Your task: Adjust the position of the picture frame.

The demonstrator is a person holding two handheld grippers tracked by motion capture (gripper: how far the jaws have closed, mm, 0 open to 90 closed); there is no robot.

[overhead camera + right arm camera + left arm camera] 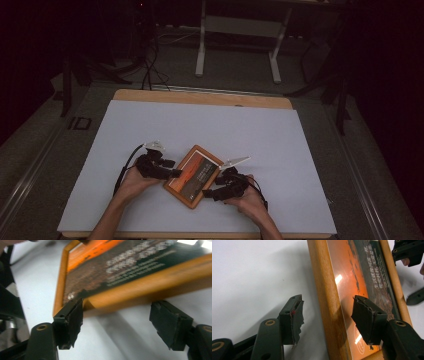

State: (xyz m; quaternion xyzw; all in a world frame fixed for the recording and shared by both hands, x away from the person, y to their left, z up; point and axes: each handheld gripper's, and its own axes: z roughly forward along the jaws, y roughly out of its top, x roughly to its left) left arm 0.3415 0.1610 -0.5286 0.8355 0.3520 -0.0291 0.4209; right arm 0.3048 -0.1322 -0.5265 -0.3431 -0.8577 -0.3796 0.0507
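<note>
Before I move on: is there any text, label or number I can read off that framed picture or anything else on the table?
Picture frame, dark right half of the print: several lines of pale lettering, too blurred to read.
Same lettering in the right gripper view: smeared, unreadable.
Round mark near the print's lower corner: too faint to read.
White table cover: no text.

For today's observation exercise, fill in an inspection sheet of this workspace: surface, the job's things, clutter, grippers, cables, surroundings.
Surface: white sheet over a wooden table; its wood shows along the far edge.
Job's things: one wooden picture frame with an orange and dark print, lying at an angle near the front edge.
Clutter: nothing seen.
Grippers: left gripper open, its jaws straddling one long side of the frame; right gripper open, jaws at the frame's opposite side, pads not pressing.
Cables: a black cable trails from the left gripper; more lie on the floor beyond the table.
Surroundings: dim room, white stand legs behind.
</note>
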